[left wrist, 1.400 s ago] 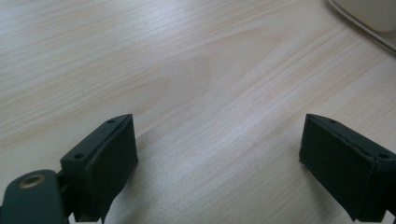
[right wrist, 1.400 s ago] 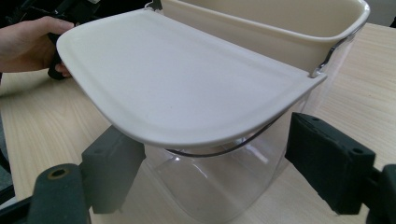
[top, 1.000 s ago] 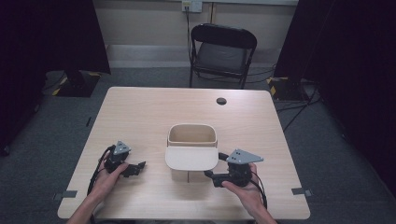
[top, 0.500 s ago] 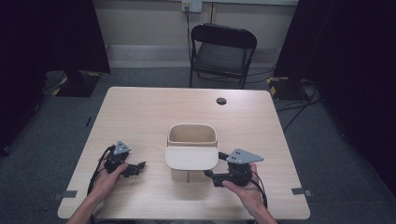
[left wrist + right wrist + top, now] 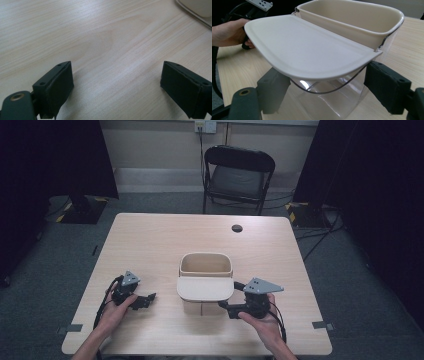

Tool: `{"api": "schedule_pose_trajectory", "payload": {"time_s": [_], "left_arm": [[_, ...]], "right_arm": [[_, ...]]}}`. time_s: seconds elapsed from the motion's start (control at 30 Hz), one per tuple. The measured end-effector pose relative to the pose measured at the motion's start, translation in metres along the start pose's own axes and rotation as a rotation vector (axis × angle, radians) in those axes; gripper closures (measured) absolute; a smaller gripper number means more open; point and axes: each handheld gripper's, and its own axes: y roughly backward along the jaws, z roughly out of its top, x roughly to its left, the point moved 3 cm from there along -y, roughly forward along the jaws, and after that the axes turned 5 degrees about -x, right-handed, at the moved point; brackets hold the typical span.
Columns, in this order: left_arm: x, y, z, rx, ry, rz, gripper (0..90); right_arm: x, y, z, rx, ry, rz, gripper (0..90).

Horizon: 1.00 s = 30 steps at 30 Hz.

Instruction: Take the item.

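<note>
A small bin [image 5: 205, 265] stands mid-table, with a cream rim, a clear lower body [image 5: 329, 105] and its cream lid [image 5: 205, 289] swung flat toward me. My right gripper [image 5: 223, 307] sits low at the bin's front right corner, pointing left under the lid [image 5: 312, 47]. Its jaws stand wide apart and open; the thin wire bail [image 5: 324, 92] hangs between them, touching neither pad. My left gripper [image 5: 149, 298] rests on the table [image 5: 150, 240] left of the bin, open, with bare wood between its jaws [image 5: 117, 85].
A black cap-like disc [image 5: 237, 228] lies near the table's far edge. A black folding chair [image 5: 239, 170] stands behind the table. Cables trail from both grippers toward the near edge. The other hand [image 5: 229, 32] shows beyond the lid in the right gripper view.
</note>
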Motion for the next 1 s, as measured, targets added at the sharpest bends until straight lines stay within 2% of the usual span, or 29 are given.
{"api": "schedule_pose_trajectory", "payload": {"time_s": [0.73, 1.0], "left_arm": [[0.0000, 0.0001, 0.0000, 0.001, -0.001, 0.000, 10.6], [0.0000, 0.0002, -0.0001, 0.001, -0.002, 0.001, 10.6]], "right_arm": [[-0.0029, 0.0007, 0.0023, 0.001, -0.011, -0.012, 20.1], [-0.0037, 0.0020, 0.0039, -0.017, -0.005, -0.020, 21.9]]}}
